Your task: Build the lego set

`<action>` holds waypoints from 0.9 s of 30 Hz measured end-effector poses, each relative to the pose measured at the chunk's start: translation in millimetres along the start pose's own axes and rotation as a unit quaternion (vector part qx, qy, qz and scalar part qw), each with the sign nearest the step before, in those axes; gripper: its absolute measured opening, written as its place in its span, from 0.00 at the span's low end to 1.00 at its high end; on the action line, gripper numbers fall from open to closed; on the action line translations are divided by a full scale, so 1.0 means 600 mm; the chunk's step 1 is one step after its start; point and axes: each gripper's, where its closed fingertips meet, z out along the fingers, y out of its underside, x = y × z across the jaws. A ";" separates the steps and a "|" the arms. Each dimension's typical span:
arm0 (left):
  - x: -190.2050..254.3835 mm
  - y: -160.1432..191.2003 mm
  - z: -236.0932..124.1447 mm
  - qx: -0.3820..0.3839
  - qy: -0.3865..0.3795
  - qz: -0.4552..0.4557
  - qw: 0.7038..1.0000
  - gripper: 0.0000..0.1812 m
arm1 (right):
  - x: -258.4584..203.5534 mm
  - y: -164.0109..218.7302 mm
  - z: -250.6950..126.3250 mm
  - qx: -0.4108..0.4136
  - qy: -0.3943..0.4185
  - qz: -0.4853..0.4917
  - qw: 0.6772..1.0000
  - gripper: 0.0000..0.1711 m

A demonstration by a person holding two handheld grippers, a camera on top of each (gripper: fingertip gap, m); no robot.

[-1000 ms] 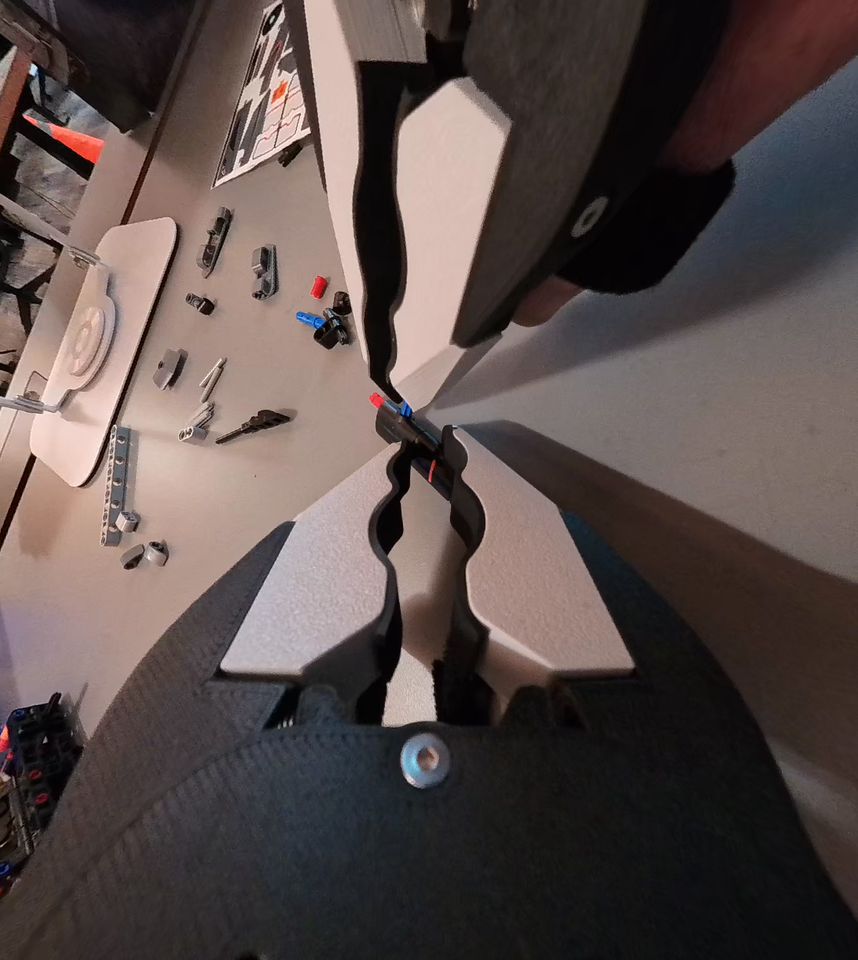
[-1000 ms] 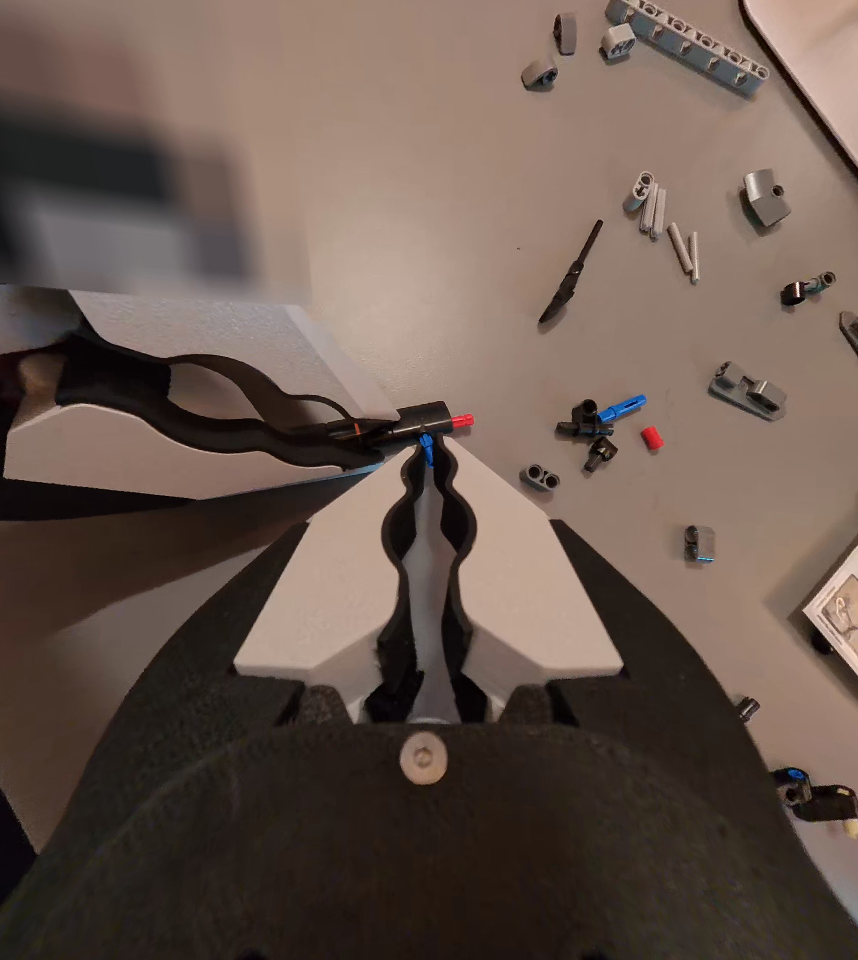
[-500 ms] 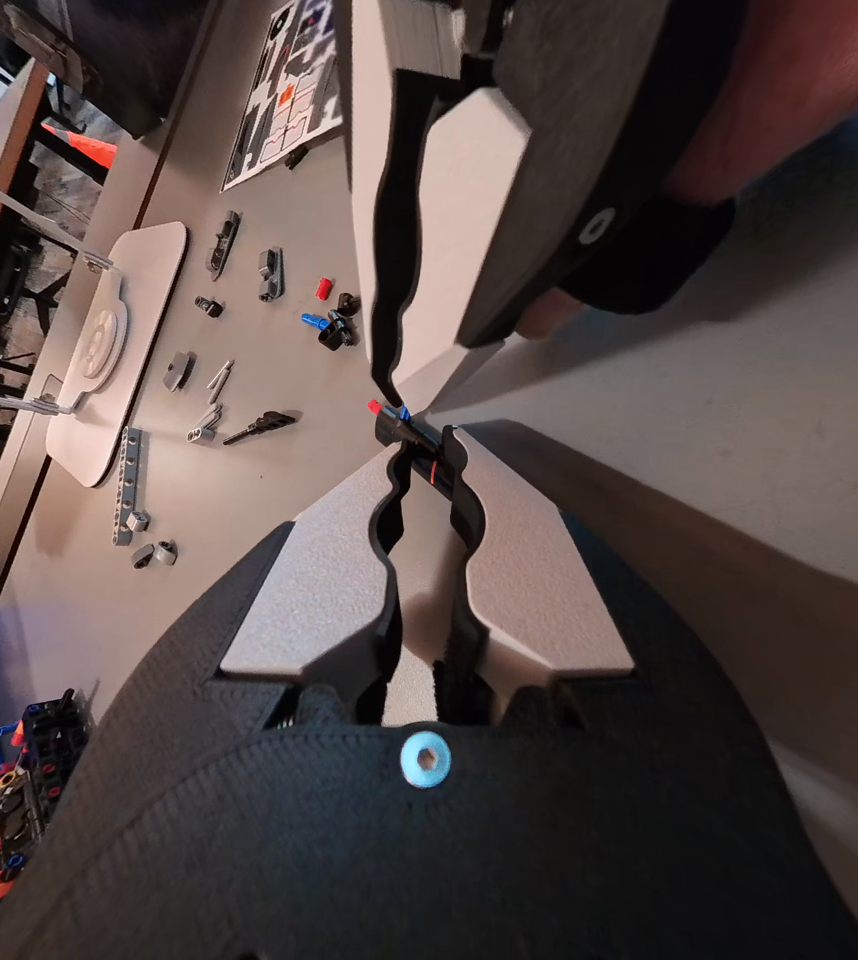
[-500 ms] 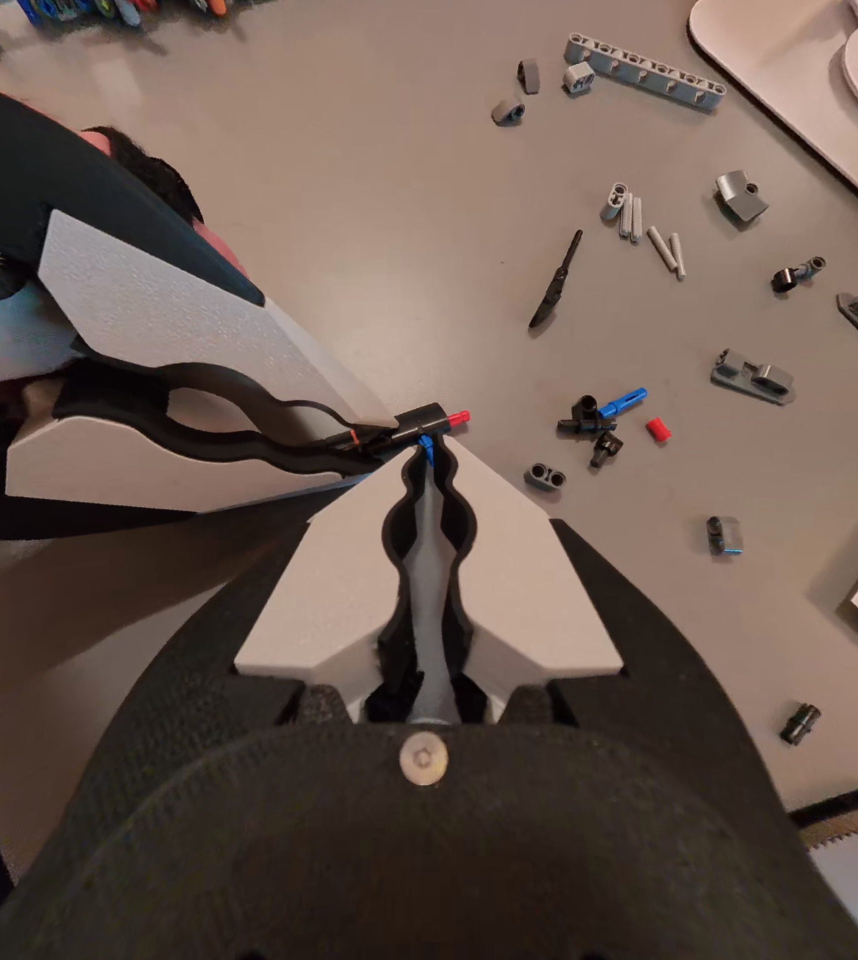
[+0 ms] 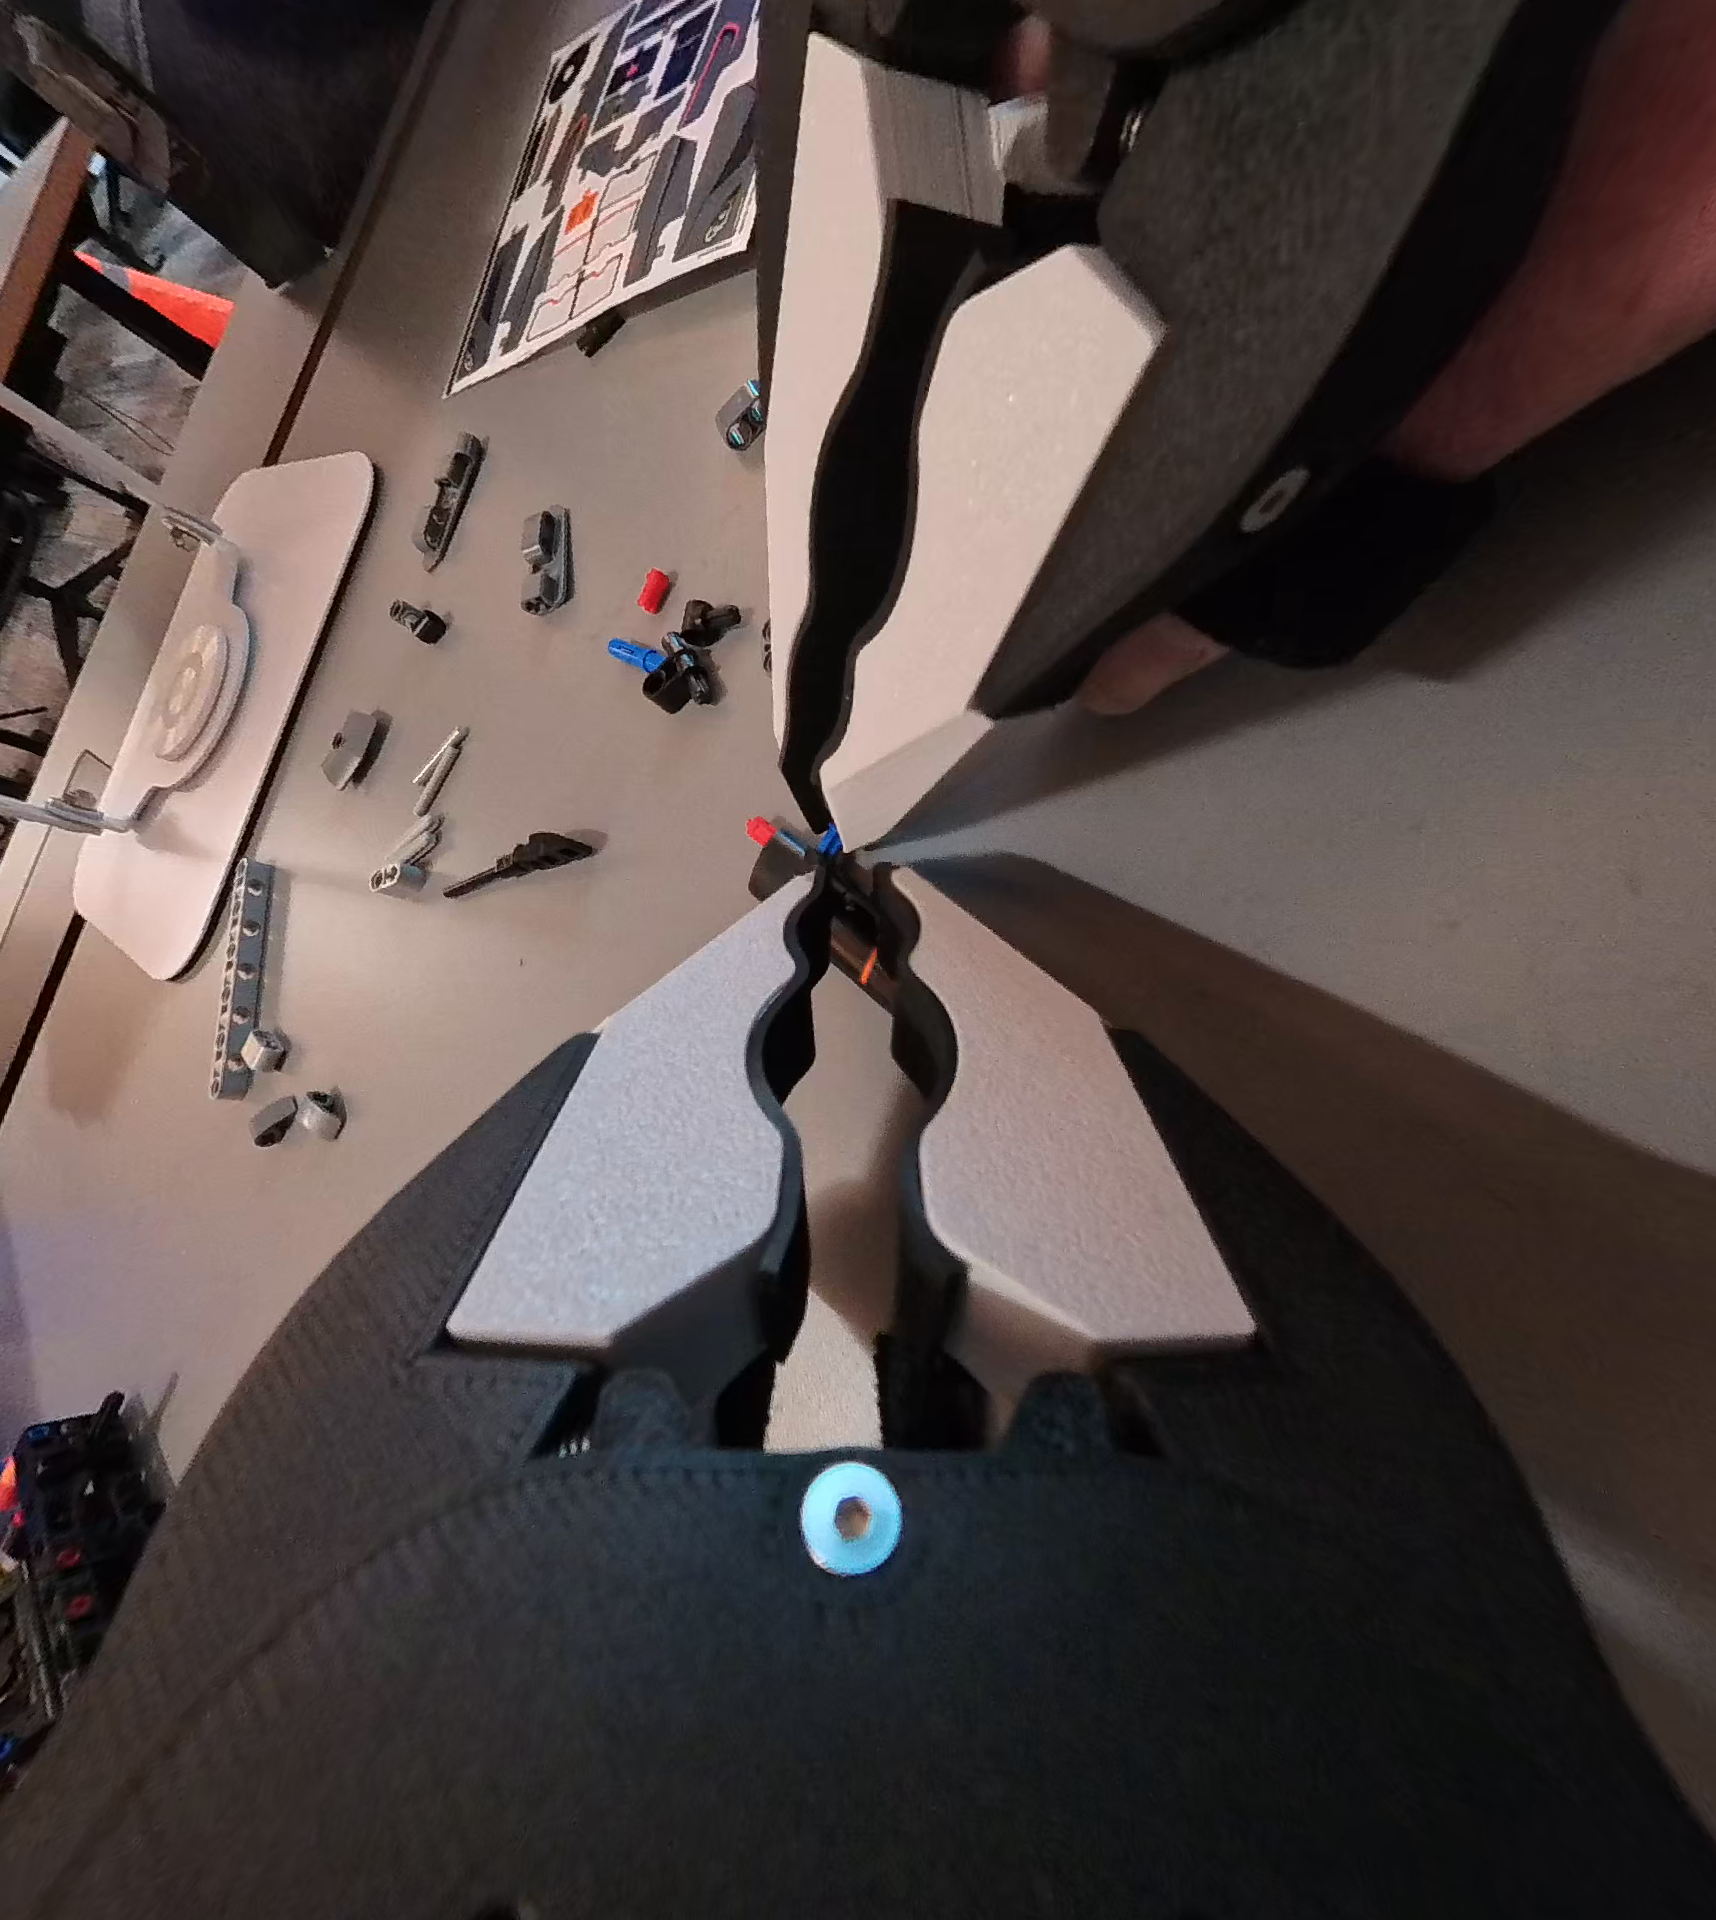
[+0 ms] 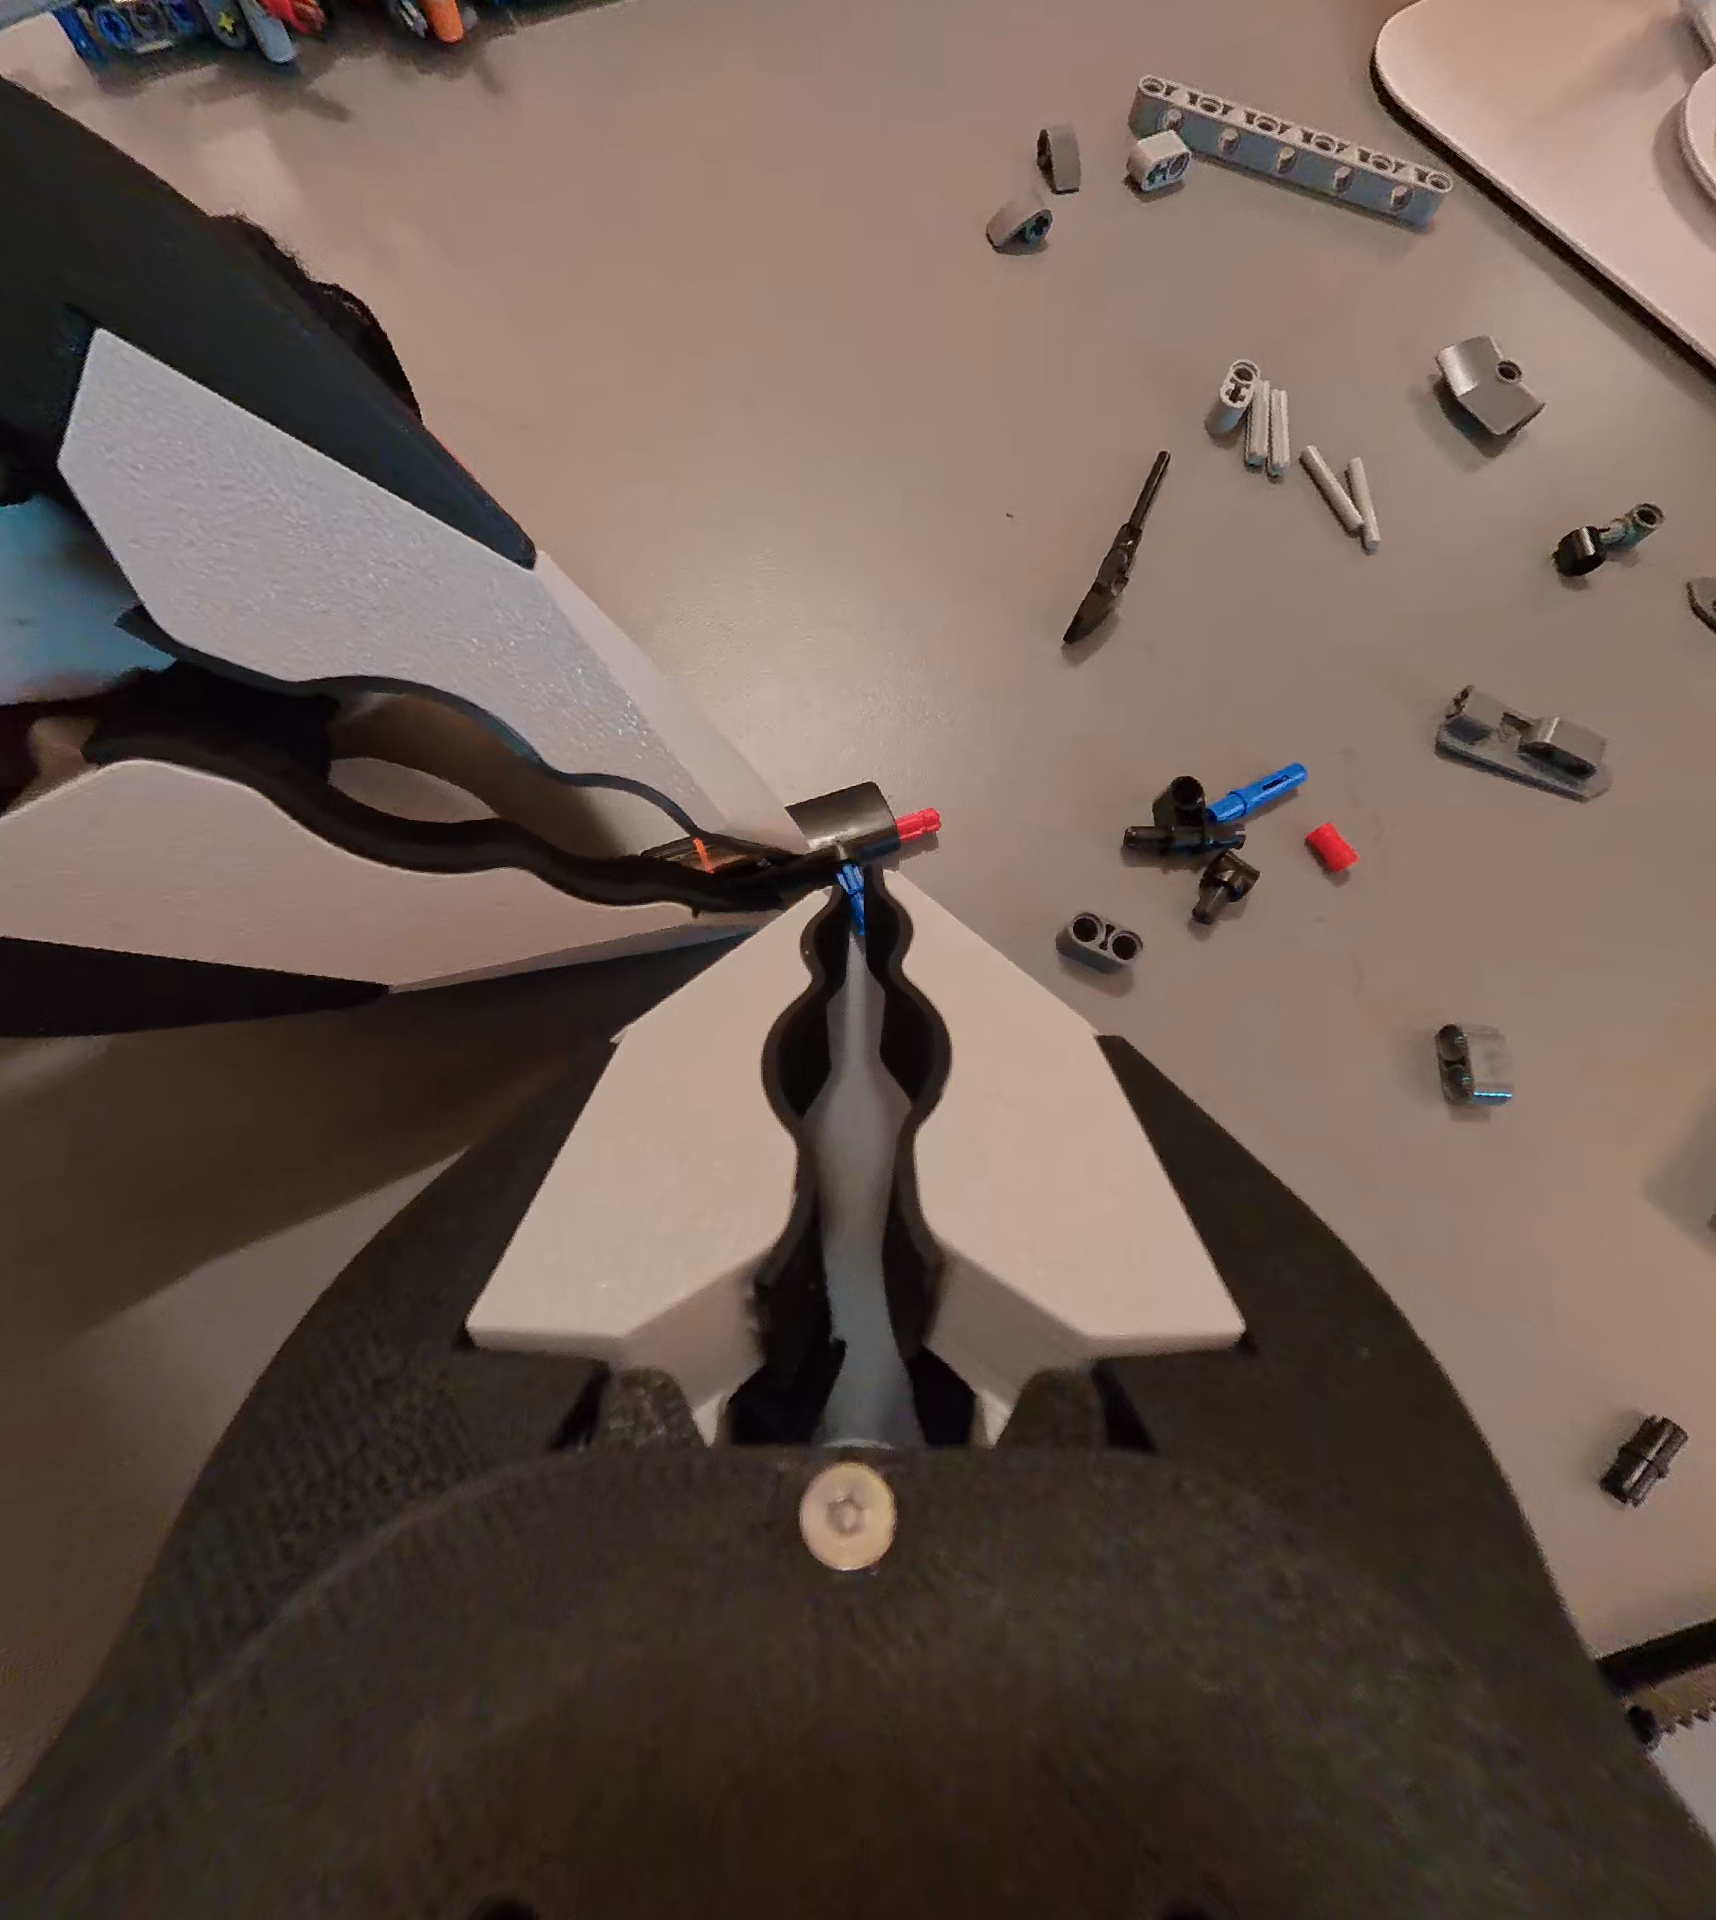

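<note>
My left gripper [image 5: 849,883] is shut on a small black Lego assembly [image 5: 859,940] with an orange stripe and a red pin at its tip [image 5: 758,829]. It also shows in the right wrist view [image 6: 849,816], held above the table. My right gripper [image 6: 854,888] is shut on a blue pin [image 6: 854,899] whose end meets the black assembly from below. The right gripper shows in the left wrist view [image 5: 823,810], coming in from above, tip to tip with mine.
Loose parts lie on the grey table [image 6: 729,416]: a long grey beam [image 6: 1290,151], a black blade piece [image 6: 1119,551], a blue pin with black connectors [image 6: 1212,816], a red bush [image 6: 1332,845], grey connectors [image 6: 1098,940]. A sticker sheet [image 5: 625,177], a white board [image 5: 210,707] and a built model [image 5: 12,1621] sit at the edges. Only a small space, under 4 cm, lies between the two pairs of fingers.
Both grippers have stayed tip to tip with their parts joined. The views have shifted slightly; the pair has drifted a little over the table.
</note>
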 end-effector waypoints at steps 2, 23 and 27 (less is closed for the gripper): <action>0.000 -0.001 0.000 0.001 0.001 -0.002 1.000 0.03 | 0.000 -0.001 0.000 0.000 0.000 -0.001 1.000 0.00; -0.018 0.012 -0.009 -0.004 0.084 -0.179 0.980 0.08 | -0.006 -0.003 0.005 -0.001 -0.012 0.002 1.000 0.00; -0.016 0.013 -0.010 -0.007 0.102 -0.209 0.972 0.07 | -0.007 -0.003 0.005 0.000 -0.011 -0.001 1.000 0.00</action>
